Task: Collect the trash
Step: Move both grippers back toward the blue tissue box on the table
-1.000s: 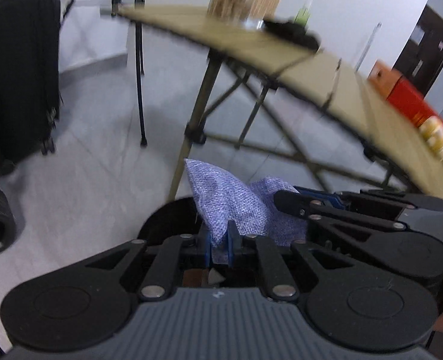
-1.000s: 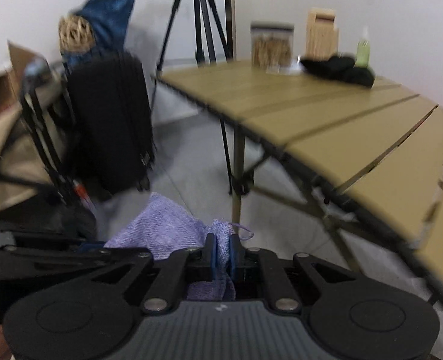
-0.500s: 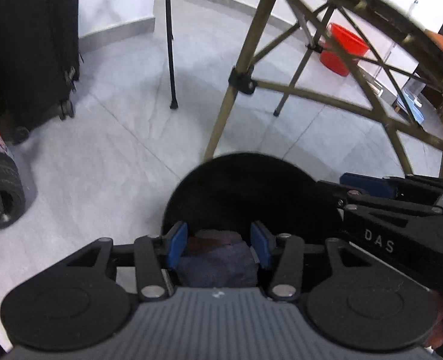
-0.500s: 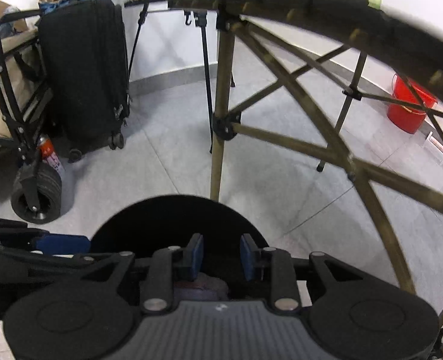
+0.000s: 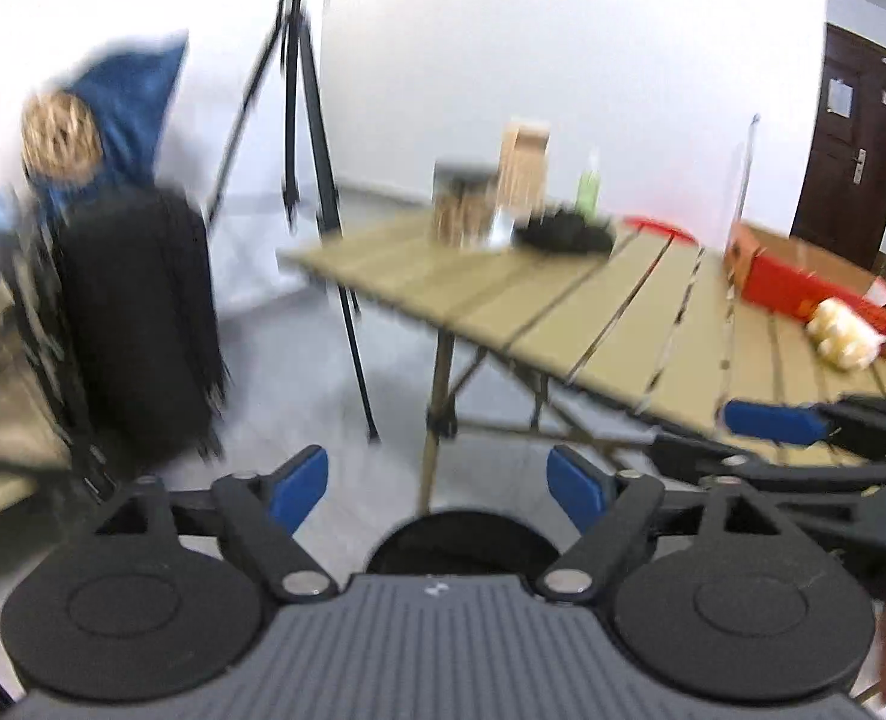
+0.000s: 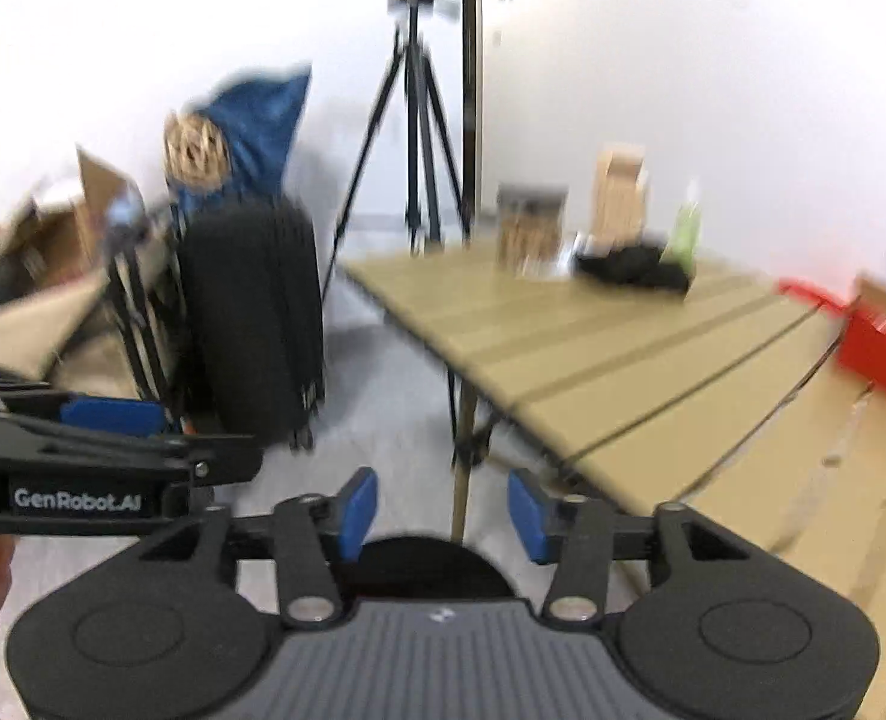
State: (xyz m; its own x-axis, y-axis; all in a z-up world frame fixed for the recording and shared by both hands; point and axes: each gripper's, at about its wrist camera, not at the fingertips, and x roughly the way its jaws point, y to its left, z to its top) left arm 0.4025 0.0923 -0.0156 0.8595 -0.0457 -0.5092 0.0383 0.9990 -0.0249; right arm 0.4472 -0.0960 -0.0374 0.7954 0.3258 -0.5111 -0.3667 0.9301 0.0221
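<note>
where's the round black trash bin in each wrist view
Left wrist: the round black trash bin sits bottom centre, just above the gripper body, below the gap between the blue pads.
Right wrist: the bin sits bottom centre again, partly hidden by the gripper body.
Shared landmark: the tan slatted folding table, whose leg rises just behind the bin.

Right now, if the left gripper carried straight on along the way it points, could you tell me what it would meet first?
Probably the table leg: it stands in the gap of the empty left gripper, whose jaws are opening. The black bin sits lower, beneath that line. Blur leaves depth uncertain.
</note>
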